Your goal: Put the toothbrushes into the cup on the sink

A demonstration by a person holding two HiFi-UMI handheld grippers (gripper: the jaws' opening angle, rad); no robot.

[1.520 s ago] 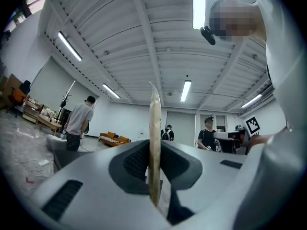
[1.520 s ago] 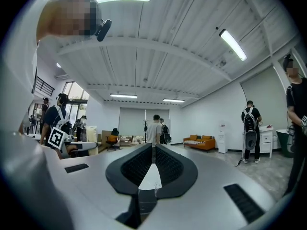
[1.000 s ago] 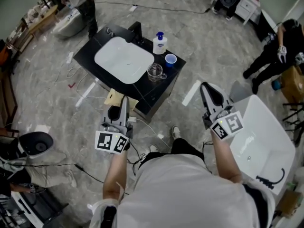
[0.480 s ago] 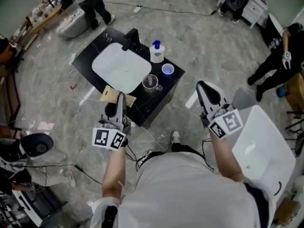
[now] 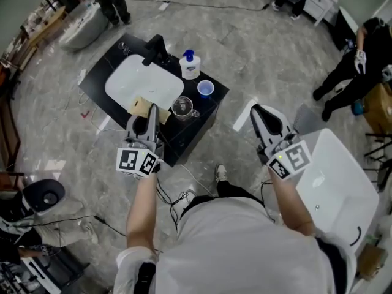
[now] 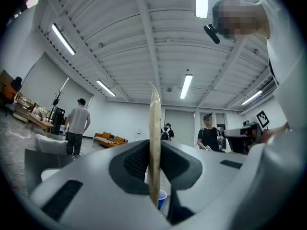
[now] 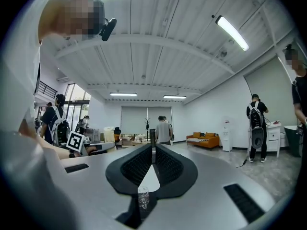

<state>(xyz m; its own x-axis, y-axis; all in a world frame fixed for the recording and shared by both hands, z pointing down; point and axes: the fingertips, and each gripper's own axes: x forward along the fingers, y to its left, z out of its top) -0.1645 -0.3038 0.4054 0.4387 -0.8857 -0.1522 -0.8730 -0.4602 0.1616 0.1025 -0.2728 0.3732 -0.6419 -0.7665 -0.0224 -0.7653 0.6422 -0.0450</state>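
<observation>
My left gripper (image 5: 149, 113) is shut on a flat tan packet (image 5: 140, 107), which I see edge-on between the pads in the left gripper view (image 6: 155, 143). It hangs over the near edge of the black sink counter (image 5: 109, 66). On the counter stand a clear glass cup (image 5: 182, 107), a small blue cup (image 5: 206, 88) and a white soap bottle (image 5: 188, 65). The blue cup (image 6: 162, 198) shows just under the packet. My right gripper (image 5: 262, 111) is shut with nothing in it, to the right of the counter; its tips meet (image 7: 153, 150), and the glass cup (image 7: 142, 198) shows below them.
The white basin (image 5: 138, 84) and black faucet (image 5: 153, 49) fill the counter's left part. A large white tub (image 5: 334, 182) lies at my right. Cables run over the floor (image 5: 177, 195). Several people stand around the room's edges (image 5: 355, 66).
Both grippers have come closer to the sink counter. The left one, still holding the tan packet, now reaches over the counter's near edge.
</observation>
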